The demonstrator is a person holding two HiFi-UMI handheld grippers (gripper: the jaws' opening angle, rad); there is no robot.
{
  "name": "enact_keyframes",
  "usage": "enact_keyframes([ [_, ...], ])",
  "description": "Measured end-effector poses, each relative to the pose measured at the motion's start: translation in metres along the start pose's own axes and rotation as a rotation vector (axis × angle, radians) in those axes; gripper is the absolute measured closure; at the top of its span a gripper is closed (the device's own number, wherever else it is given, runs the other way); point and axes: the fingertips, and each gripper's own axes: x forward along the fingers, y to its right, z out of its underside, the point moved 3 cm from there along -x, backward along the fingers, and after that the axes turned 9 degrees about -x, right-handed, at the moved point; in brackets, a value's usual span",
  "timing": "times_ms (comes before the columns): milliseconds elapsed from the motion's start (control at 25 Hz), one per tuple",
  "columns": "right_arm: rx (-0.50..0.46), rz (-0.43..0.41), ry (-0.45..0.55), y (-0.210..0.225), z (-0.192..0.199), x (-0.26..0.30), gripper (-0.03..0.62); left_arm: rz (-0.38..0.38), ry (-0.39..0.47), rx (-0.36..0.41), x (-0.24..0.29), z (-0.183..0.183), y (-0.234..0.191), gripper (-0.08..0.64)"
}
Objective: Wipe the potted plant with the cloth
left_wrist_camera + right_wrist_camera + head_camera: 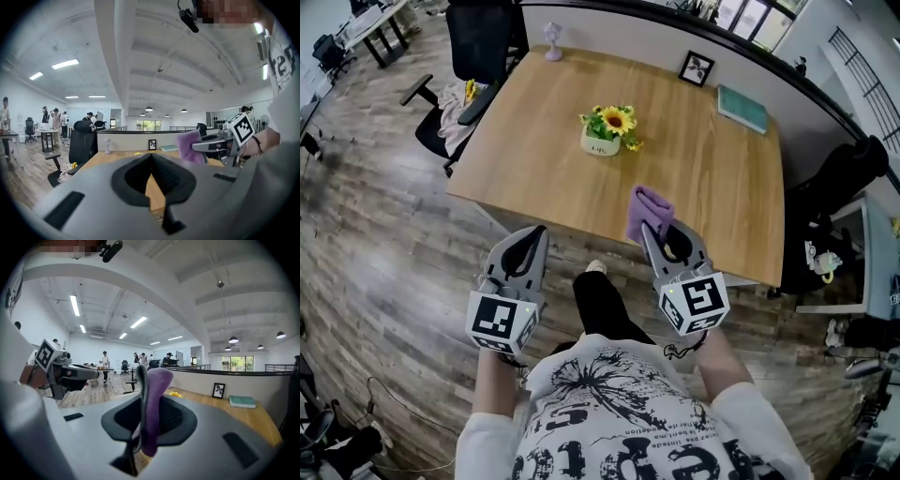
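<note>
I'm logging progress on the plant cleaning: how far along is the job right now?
Done: the purple cloth is picked up and clamped in the right gripper. In hand: both grippers are at the near edge of the table, and the left gripper is shut and empty. Left: the potted plant stands mid-table, untouched, so all wiping remains.

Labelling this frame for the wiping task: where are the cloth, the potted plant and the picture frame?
cloth [647, 210]: head view, middle of the purple fold.
potted plant [600, 143]: head view, its white pot.
picture frame [697, 67]: head view, centre of the frame.
</note>
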Motion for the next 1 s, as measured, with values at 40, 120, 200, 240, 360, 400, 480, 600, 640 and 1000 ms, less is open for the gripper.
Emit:
enact_keyframes([
  [40, -0.002, 0.009, -0.006, 0.007, 0.002, 0.011, 0.518, 0.004, -0.005, 0.005, 0.011, -0.001, -0.007, 0.557],
  [120, 0.01, 0.03, -0.019, 0.023, 0.006, 0.034, 0.518, 0.019, -0.02, 0.007, 0.035, -0.002, -0.02, 0.557],
  [200, 0.034, 0.055, -0.033, 0.039, 0.011, 0.051, 0.518, 0.044, -0.043, 0.003, 0.059, -0.003, -0.03, 0.557],
  [240, 0.042, 0.069, -0.04, 0.047, 0.013, 0.059, 0.518, 0.057, -0.055, 0.006, 0.071, -0.003, -0.034, 0.557],
  [360, 0.044, 0.113, -0.075, 0.074, 0.019, 0.08, 0.518, 0.092, -0.087, 0.02, 0.11, -0.004, -0.049, 0.557],
  [400, 0.043, 0.126, -0.086, 0.084, 0.021, 0.088, 0.518, 0.102, -0.097, 0.02, 0.124, -0.004, -0.053, 0.557],
  [480, 0.037, 0.151, -0.108, 0.104, 0.026, 0.104, 0.518, 0.122, -0.121, 0.024, 0.151, -0.002, -0.063, 0.557],
  [600, 0.036, 0.177, -0.165, 0.128, 0.04, 0.123, 0.518, 0.161, -0.168, 0.028, 0.188, 0.005, -0.071, 0.557],
  [640, 0.042, 0.184, -0.193, 0.134, 0.047, 0.129, 0.518, 0.173, -0.186, 0.02, 0.198, 0.009, -0.073, 0.557],
  [1000, 0.153, 0.156, -0.413, 0.152, 0.119, 0.134, 0.517, 0.223, -0.363, 0.041, 0.239, 0.053, -0.058, 0.557],
])
